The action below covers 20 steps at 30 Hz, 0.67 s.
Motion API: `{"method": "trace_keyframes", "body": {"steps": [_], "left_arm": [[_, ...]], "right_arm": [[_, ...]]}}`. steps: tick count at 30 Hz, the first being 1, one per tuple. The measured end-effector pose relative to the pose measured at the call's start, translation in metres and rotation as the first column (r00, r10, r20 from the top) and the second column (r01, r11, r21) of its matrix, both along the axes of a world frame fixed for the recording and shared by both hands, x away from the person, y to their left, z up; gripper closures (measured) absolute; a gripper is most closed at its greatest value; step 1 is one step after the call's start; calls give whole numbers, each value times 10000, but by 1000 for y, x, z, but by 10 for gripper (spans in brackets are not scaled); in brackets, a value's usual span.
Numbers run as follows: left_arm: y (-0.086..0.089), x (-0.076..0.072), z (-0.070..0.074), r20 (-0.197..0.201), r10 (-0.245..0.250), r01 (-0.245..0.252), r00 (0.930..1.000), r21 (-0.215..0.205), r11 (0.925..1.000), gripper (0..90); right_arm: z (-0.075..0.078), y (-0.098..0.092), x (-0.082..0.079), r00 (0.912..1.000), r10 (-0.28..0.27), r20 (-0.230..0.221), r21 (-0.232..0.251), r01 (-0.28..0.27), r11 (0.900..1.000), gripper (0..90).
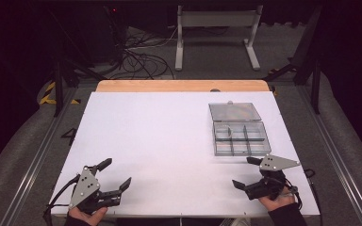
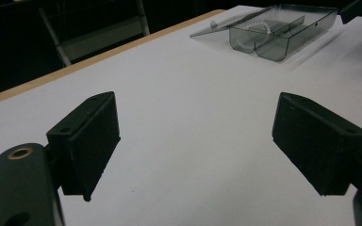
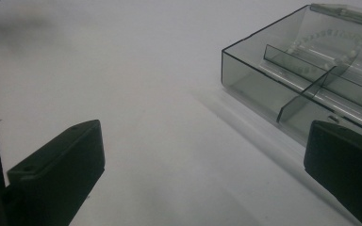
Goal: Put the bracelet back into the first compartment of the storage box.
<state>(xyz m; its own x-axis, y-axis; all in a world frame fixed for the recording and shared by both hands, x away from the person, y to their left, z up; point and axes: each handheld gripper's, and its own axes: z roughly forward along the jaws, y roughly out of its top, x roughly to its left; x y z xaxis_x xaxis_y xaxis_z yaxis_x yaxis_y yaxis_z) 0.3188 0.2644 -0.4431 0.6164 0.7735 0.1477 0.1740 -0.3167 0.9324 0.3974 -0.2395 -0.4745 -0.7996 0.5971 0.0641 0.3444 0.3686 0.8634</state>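
Smoky clear plastic, the compartment box sat lid-open on the white bench, just beyond your right hand-held gripper. That and your left hand-held gripper both gaped wide, holding and touching nothing.

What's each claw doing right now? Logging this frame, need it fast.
Left claw: open, holding nothing, above the white table.
Right claw: open, holding nothing, just short of the clear grey plastic compartment box.
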Motion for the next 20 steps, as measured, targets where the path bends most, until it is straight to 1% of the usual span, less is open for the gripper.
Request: {"method": "trace_keyframes", "body": {"steps": [3, 4, 5, 7, 9, 10, 16, 19, 20], "left_arm": [[0, 0, 0, -18, 44, -44, 10000, -23, 10000, 155], [1, 1, 0, 33, 83, -83, 10000, 43, 10000, 150], [1, 1, 0, 14, 91, -91, 10000, 5, 10000, 147], [1, 2, 0, -24, 68, -68, 10000, 68, 10000, 146], [1, 2, -1, -31, 29, -29, 10000, 49, 10000, 146], [0, 2, -1, -108, 17, -17, 9999, -35, 10000, 146], [1, 2, -1, -169, 29, -29, 9999, -5, 10000, 144], [1, 3, -1, -227, -6, 5, 9997, -70, 10000, 143], [1, 3, -1, -192, -13, 13, 9998, 19, 10000, 143]], "right_arm": [[1, 0, -1, 9999, -33, 113, 29, 33, 10000, 0], [1, -1, -1, 9999, -40, 142, 22, 40, 10000, 0], [2, -1, -1, 9999, -49, 148, 34, 49, 10000, 0], [2, -1, -1, 9999, -20, 167, 51, 19, 10000, 0], [3, -1, -2, 9996, 32, 268, 68, -34, 10000, 0], [3, -1, -2, 9995, 24, 301, 49, -25, 10000, 0], [3, -1, -2, 9995, -3, 307, 62, 1, 10000, 0], [4, -1, -3, 9993, 59, 356, 114, -63, 9999, 0], [4, -1, -3, 9992, 97, 401, 134, -103, 9999, 0]]}}
